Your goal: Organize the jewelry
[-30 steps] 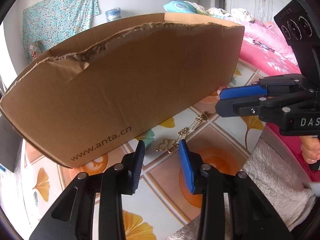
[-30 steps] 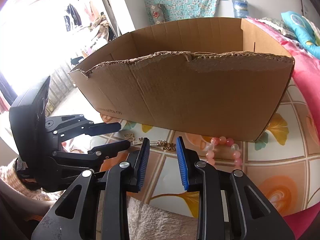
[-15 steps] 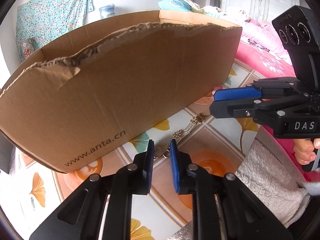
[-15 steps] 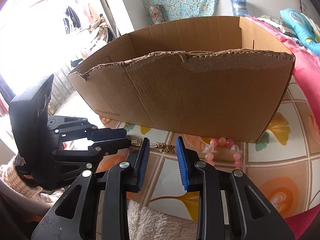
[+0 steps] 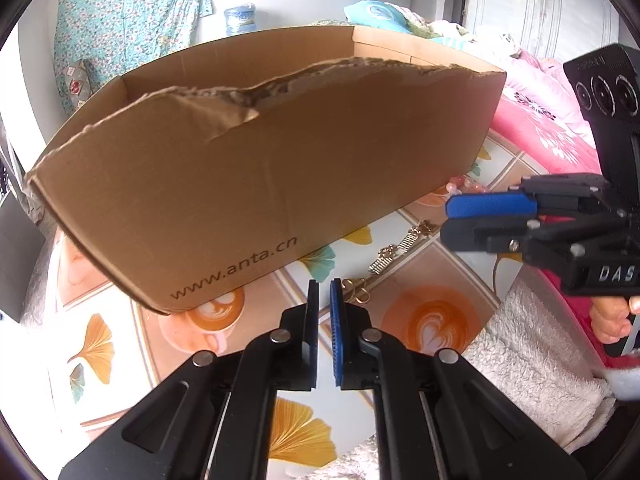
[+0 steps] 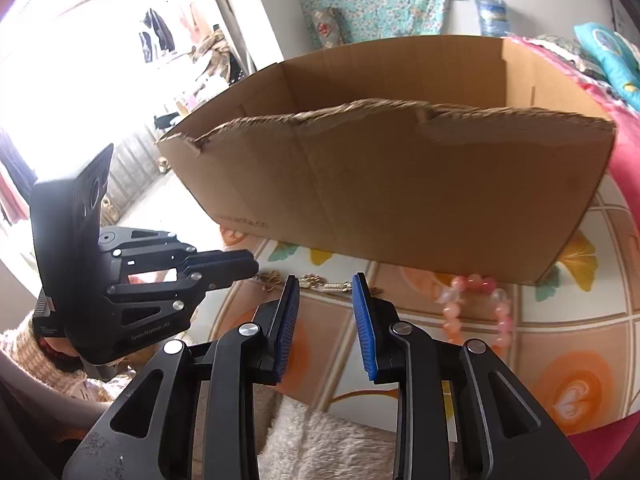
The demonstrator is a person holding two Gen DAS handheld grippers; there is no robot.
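A gold chain bracelet (image 5: 394, 258) lies on the patterned tabletop in front of a brown cardboard box (image 5: 256, 176). It also shows in the right wrist view (image 6: 320, 282). My left gripper (image 5: 324, 292) is shut just left of the chain's clover end, and nothing shows between its pads. A pink bead bracelet (image 6: 476, 304) lies by the box's right corner; it peeks out in the left wrist view (image 5: 460, 184). My right gripper (image 6: 325, 286) is open above the chain. It shows from the side in the left wrist view (image 5: 448, 220).
The cardboard box (image 6: 400, 192) has a torn front edge and stands close behind the jewelry. A white fluffy towel (image 5: 532, 364) lies at the table's near edge. A pink quilt (image 5: 540, 120) lies to the right.
My left gripper has closed from wide open to shut and drawn up and back, ending just left of the chain's clover end. The right gripper has stayed open.
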